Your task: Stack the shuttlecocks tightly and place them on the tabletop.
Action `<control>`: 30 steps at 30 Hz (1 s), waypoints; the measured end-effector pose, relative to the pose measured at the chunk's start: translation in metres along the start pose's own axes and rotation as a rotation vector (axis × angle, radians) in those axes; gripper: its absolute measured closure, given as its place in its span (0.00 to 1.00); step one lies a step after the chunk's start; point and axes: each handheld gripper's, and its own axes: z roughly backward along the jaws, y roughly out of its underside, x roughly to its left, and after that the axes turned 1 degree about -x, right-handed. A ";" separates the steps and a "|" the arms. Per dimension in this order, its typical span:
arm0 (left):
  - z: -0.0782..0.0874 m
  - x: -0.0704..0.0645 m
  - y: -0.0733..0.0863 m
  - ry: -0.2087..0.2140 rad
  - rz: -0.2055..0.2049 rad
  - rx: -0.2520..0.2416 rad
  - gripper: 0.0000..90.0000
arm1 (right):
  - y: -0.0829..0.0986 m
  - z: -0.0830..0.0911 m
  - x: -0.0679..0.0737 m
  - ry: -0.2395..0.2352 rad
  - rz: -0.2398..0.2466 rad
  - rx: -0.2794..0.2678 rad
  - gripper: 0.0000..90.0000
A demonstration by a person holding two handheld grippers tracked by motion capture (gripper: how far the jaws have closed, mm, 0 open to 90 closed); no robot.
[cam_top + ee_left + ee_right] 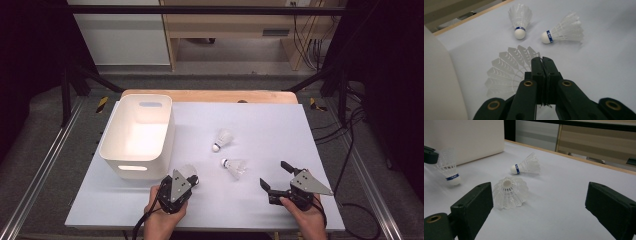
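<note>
The left gripper [543, 60] has its jaws pressed flat together on the feather skirt of a shuttlecock [507, 72], which fans out to the left of the jaws in the left gripper view; in the high view that gripper [176, 187] sits just beside the near corner of the white bin [116, 131]. The right gripper [539, 202] is spread wide with nothing in it, and a second shuttlecock [509, 192] lies just ahead of it between the jaws' lines, cork up and toward the camera. A third shuttlecock [526, 166] lies on its side farther beyond, near the table's back edge. These things are surely very light, with stiff but brittle feathers that crush or bend under a hard pinch, so the firm round cork or the bound band just above it looks the safer place to grip; a nip on the skirt may hold yet could deform it. The held shuttlecock's cork is hidden below the left jaws in the left gripper view, and how much of the skirt is pinched cannot be made out. The bin's inside is washed out by glare in the high view.
</note>
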 end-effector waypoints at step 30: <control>-0.007 -0.020 -0.026 0.187 -0.024 -0.154 0.44 | 0.002 -0.002 0.002 -0.012 0.008 0.034 0.08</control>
